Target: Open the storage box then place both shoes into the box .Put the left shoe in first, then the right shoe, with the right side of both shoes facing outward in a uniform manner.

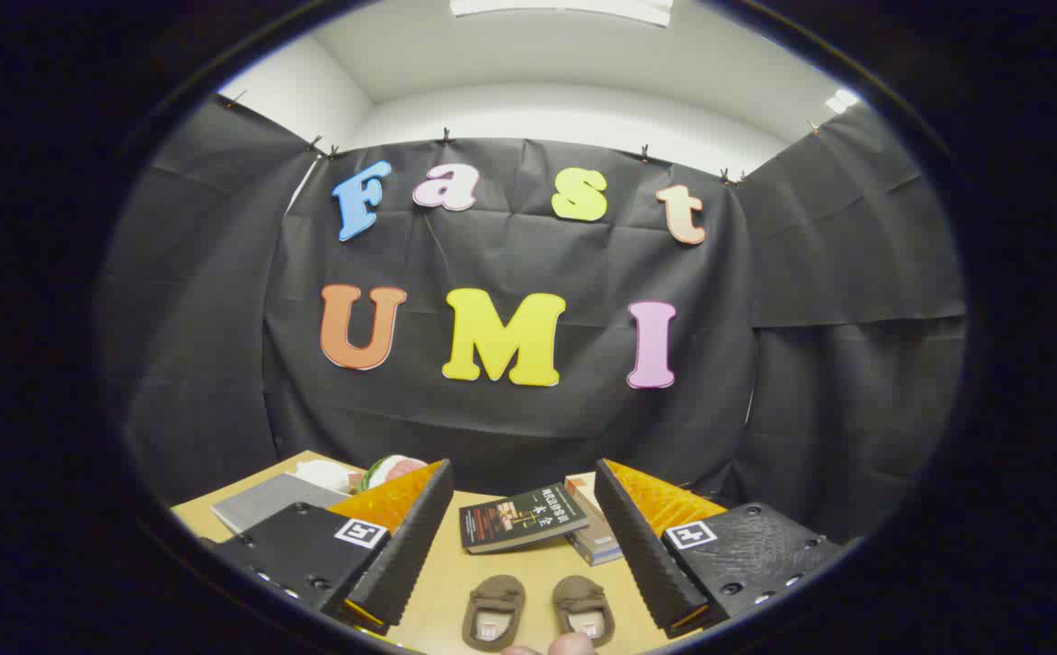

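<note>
Above the wooden table (437, 582), the claw (521, 537) spreads wide and empty, two brown shoes (538, 611) between its fingers.

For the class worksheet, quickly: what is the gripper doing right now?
Gripper: open, holding nothing; pair of brown shoes lies on the table between its fingers.

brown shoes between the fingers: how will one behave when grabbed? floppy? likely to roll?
The gripper is open and holds nothing; the two brown shoes lie on the table between its fingers. They look small and soft with open tops, so probably light, and the upper may fold under a pinch. Both sit flat on their soles, so rolling seems unlikely; a push should slide them.
</note>
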The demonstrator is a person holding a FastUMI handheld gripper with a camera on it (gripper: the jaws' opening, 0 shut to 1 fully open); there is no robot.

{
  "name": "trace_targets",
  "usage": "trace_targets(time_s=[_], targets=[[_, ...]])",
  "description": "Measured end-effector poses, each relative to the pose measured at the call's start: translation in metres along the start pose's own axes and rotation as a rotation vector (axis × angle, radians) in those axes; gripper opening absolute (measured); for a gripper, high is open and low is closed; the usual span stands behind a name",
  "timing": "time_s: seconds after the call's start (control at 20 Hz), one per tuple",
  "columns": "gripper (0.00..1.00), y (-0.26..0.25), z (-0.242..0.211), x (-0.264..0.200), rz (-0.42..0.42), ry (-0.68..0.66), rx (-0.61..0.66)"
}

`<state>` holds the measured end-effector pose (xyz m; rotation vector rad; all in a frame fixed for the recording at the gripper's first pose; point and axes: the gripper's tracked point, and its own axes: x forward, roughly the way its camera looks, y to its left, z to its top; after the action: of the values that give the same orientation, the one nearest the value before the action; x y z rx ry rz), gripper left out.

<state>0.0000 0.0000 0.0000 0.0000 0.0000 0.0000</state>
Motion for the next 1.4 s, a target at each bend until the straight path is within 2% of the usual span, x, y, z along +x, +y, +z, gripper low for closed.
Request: trace_targets(time_s=[1.0, 1.4], targets=[[0.95, 0.03, -0.005, 0.02, 0.081, 0.034, 0.022], [0.95, 0.066, -0.032, 0.037, 0.169, 0.08, 0.063]])
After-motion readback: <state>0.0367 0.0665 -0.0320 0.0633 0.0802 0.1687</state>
